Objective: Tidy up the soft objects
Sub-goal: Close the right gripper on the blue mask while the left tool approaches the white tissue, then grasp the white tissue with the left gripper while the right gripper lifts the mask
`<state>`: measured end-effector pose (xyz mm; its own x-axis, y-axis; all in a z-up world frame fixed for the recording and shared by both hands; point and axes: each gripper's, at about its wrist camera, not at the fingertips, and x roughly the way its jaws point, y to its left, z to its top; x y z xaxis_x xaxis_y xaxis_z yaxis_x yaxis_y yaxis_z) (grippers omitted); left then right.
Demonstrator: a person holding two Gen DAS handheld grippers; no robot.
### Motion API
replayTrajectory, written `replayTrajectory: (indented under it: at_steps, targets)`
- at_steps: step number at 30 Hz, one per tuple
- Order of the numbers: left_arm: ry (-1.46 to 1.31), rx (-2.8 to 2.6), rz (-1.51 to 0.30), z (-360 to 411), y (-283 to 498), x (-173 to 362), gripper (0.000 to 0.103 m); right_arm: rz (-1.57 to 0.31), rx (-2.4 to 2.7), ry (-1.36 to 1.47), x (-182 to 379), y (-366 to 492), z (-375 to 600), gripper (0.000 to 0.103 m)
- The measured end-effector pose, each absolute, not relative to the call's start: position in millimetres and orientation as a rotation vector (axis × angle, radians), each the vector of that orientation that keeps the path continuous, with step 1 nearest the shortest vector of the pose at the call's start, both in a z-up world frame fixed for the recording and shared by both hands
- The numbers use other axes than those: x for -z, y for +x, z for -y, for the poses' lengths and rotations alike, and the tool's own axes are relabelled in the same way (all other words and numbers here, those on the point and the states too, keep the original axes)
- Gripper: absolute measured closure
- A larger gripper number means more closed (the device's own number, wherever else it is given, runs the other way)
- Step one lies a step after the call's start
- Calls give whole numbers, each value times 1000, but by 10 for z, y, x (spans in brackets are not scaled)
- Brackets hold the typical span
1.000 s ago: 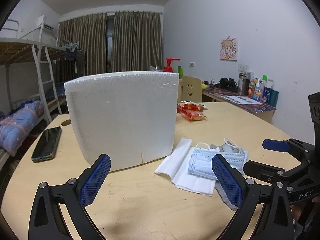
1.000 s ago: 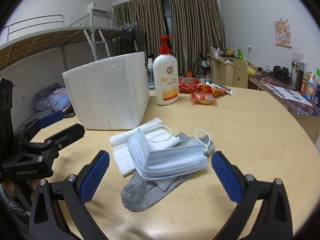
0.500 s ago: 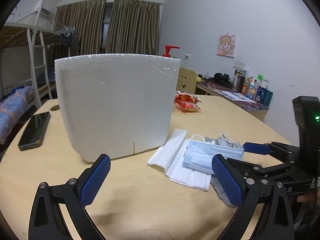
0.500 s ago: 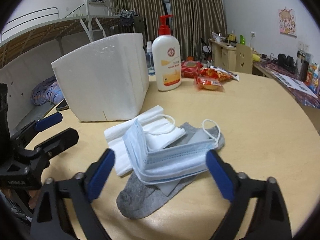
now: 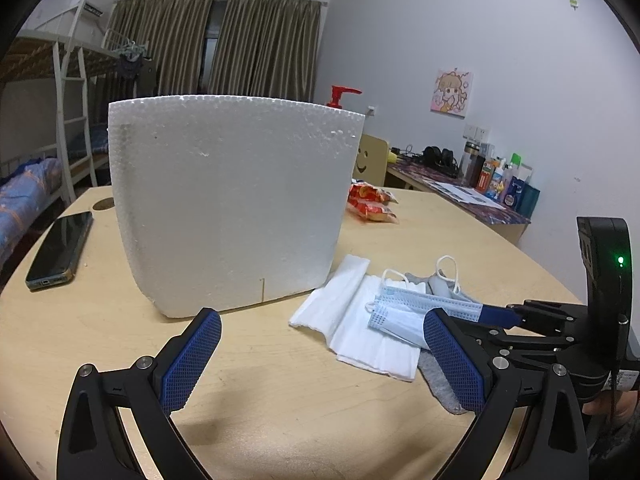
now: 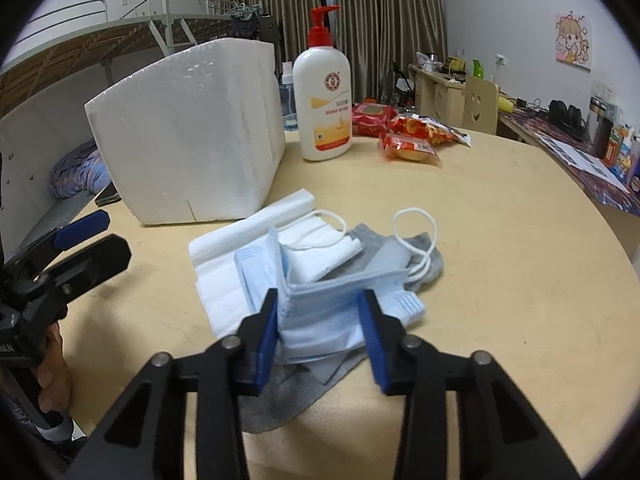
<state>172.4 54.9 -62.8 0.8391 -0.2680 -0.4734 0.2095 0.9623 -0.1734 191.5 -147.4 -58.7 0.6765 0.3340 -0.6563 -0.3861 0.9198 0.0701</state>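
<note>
Wooden table (image 6: 500,240): right gripper (image 6: 320,320) jaws closing around blue masks (image 6: 320,312); left gripper (image 5: 320,356) wide, empty.

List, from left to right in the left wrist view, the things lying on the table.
phone → foam box → tissues → masks

White walls (image 5: 460,40), brown closed curtains (image 5: 216,44), metal bunk bed (image 5: 48,92), cluttered side desk (image 5: 460,196), round wooden table (image 5: 280,380)
</note>
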Motion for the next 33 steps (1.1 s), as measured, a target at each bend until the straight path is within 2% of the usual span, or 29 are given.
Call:
replayTrajectory:
  at_steps: [2,8,11,17,33]
  targets:
    - [-118,253,-513,-554,1721,627,2,-721,-411,-80,587,1896,1472,66]
    - [-114,259,-510,-550,1720,620,2,-751,-410,-72,652,1867,1484,67]
    - [-114,261,-512,-546,1720,623,2,-732,-409,-56,633,1825,1517,78]
    - [-107,271,-517,-529,1713,622,2,-702,-409,-19,577,1753,1605,89]
    - [-73,340,-546,-210,1677,623,2,-631,-358,15,335,1664,1938,89]
